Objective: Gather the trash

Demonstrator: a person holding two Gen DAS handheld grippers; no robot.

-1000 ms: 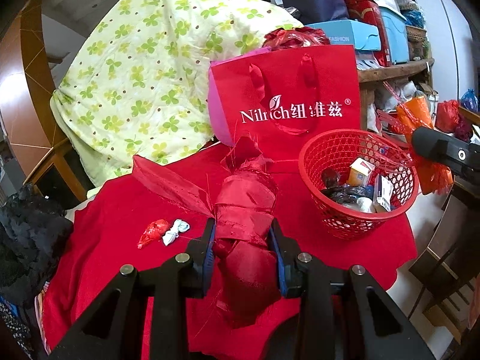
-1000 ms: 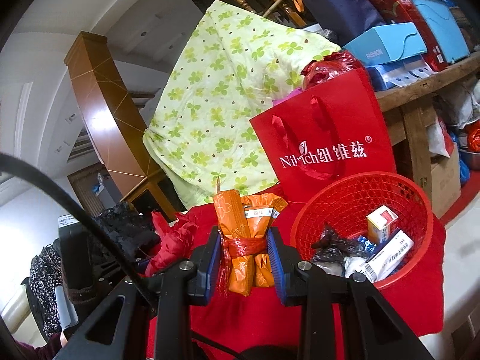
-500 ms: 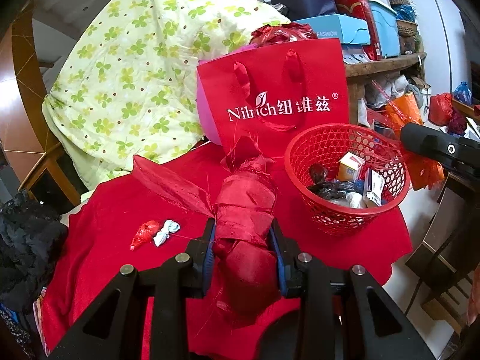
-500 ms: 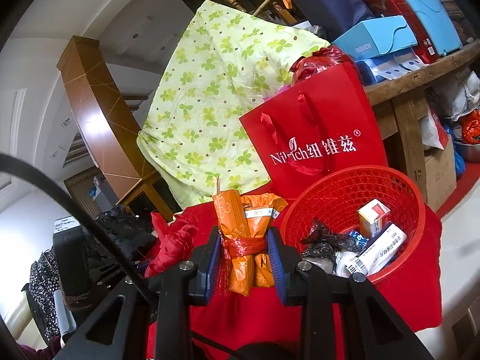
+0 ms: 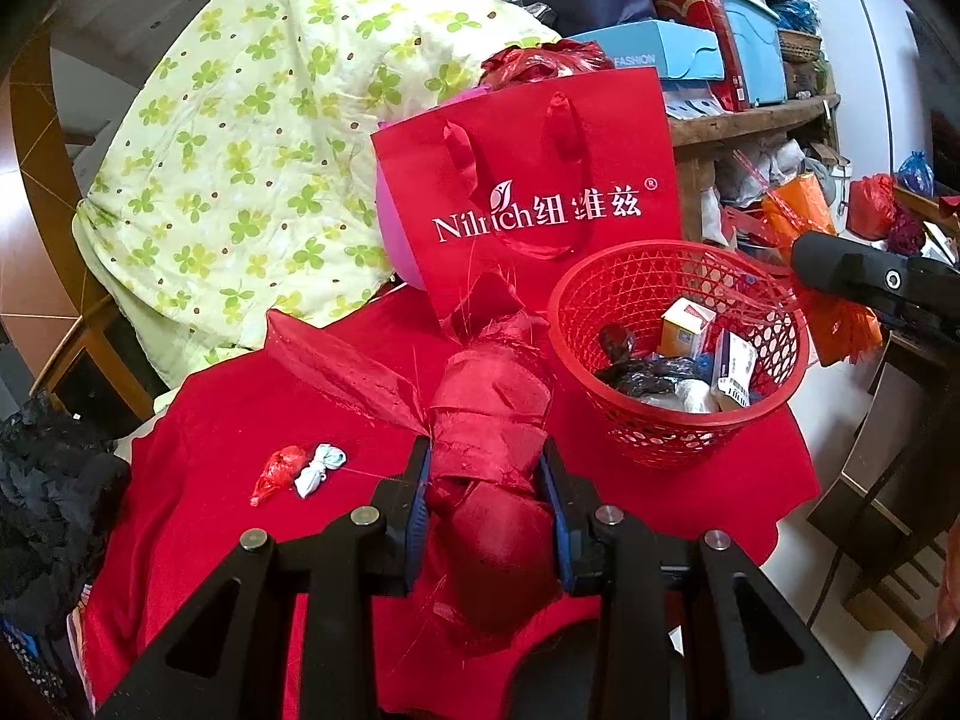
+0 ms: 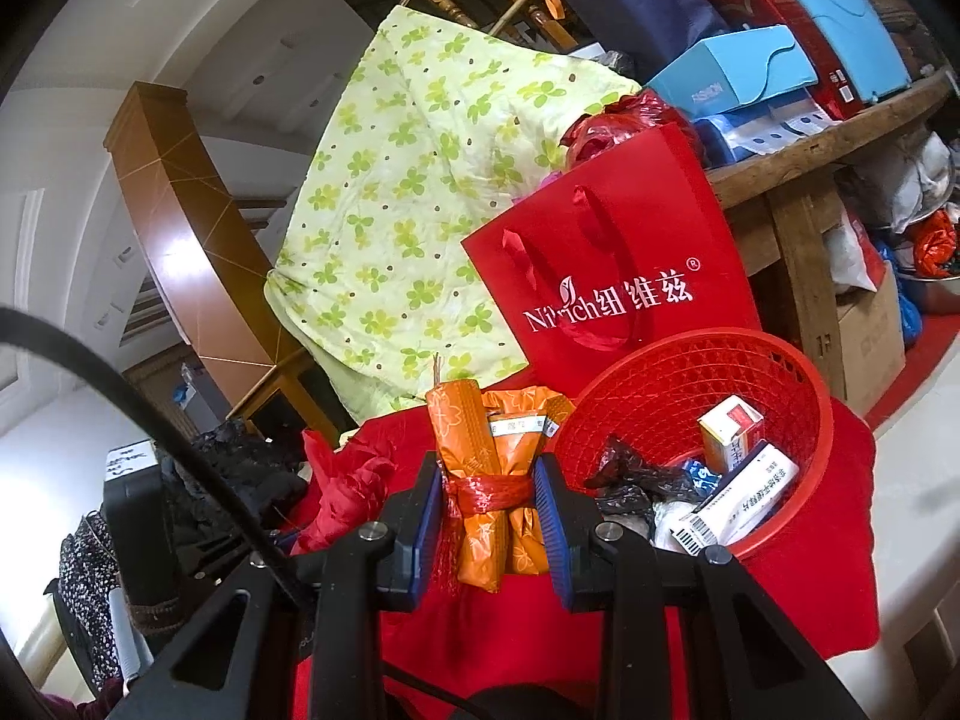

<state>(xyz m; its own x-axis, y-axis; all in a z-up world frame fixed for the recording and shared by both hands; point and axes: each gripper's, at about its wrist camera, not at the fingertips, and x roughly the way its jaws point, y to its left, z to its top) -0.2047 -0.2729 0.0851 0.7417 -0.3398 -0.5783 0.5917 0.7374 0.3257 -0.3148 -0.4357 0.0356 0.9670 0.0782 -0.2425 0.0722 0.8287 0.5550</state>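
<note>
Over the red-draped desk you've got both tongs loaded: left tongs clamped on a red cloth bundle, right tongs clamped on an orange packet bundle. Looks like the carry-to-bin step. Next you'd swing each over the red basket and let go; it already holds small boxes and dark wrappers.

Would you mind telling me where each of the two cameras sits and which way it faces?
Left wrist: on the left gripper, angled down at the red cloth bundle it clamps; own black fingers show.
Right wrist: on the right gripper, facing nearly level at the orange packet bundle it clamps; own fingers and cable show.
Shared: red basket, red gift bag, green quilt.
</note>
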